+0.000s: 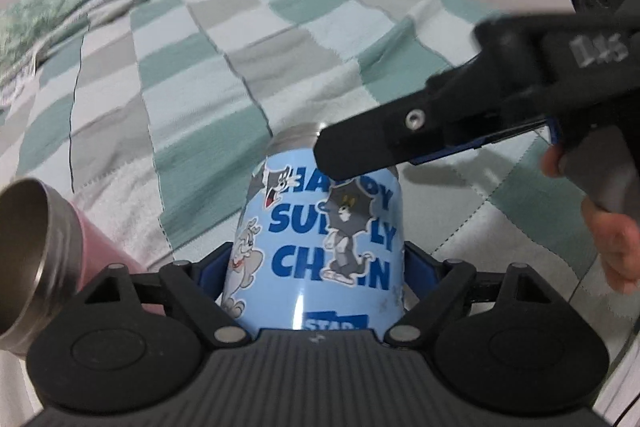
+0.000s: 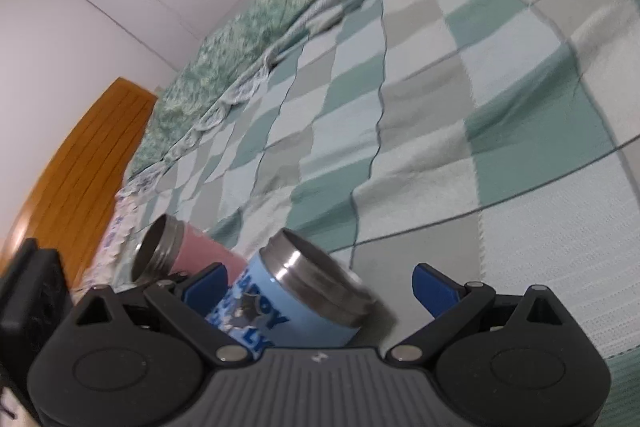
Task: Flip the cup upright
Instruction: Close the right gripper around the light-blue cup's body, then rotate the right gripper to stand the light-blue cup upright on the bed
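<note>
A light blue cartoon-printed steel cup (image 1: 320,247) lies between the fingers of my left gripper (image 1: 320,267), which is shut on its body. The cup's steel end points away from me. In the right wrist view the same cup (image 2: 296,303) shows with its steel rim tilted up to the right. My right gripper (image 2: 320,287) is open, its blue pads on either side of the cup and apart from it. In the left wrist view the right gripper (image 1: 352,151) reaches in from the right over the cup's far end.
A pink steel cup (image 1: 52,247) lies on its side at the left, mouth open toward me; it also shows in the right wrist view (image 2: 180,251). Everything rests on a bed with a green, grey and white checked blanket (image 1: 240,67). A wooden door (image 2: 80,167) stands at the left.
</note>
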